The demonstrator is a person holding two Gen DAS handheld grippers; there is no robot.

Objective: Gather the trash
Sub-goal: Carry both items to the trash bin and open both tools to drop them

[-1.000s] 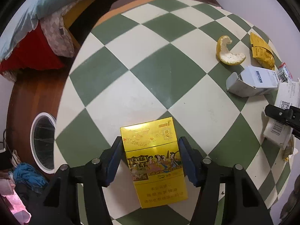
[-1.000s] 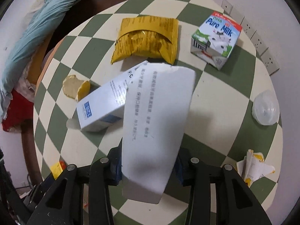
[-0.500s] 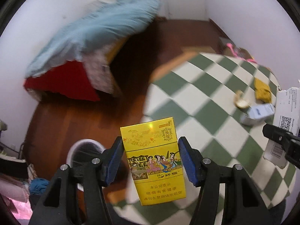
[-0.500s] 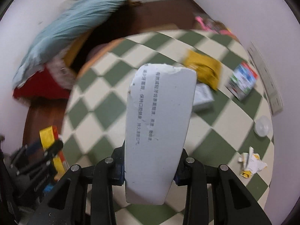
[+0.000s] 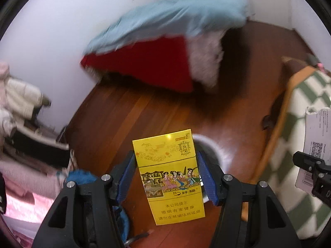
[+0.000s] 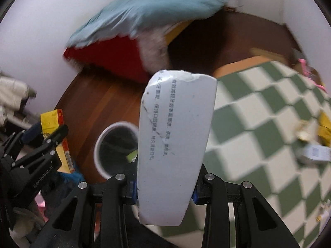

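Observation:
My left gripper (image 5: 165, 173) is shut on a yellow cigarette pack (image 5: 168, 173), held over the wooden floor. A white-rimmed waste bin (image 5: 215, 155) is mostly hidden behind the pack. My right gripper (image 6: 164, 186) is shut on a flattened white carton (image 6: 175, 142) with printed text, held beside the bin (image 6: 107, 144), which sits left of it on the floor. The left gripper with the pack (image 6: 55, 140) shows at the left of the right wrist view. The right gripper and carton (image 5: 314, 136) show at the right edge of the left wrist view.
The green-and-cream checkered table (image 6: 258, 124) lies to the right, with a yellow wrapper (image 6: 324, 130) and a small white box (image 6: 314, 155) on it. A bed with a blue quilt (image 5: 175, 14) and red cover (image 5: 149, 66) stands beyond. Clothes (image 5: 18, 103) lie at left.
Both grippers have swung left, away from the table and over the floor by the bin, each still holding its item. The view is blurred by motion.

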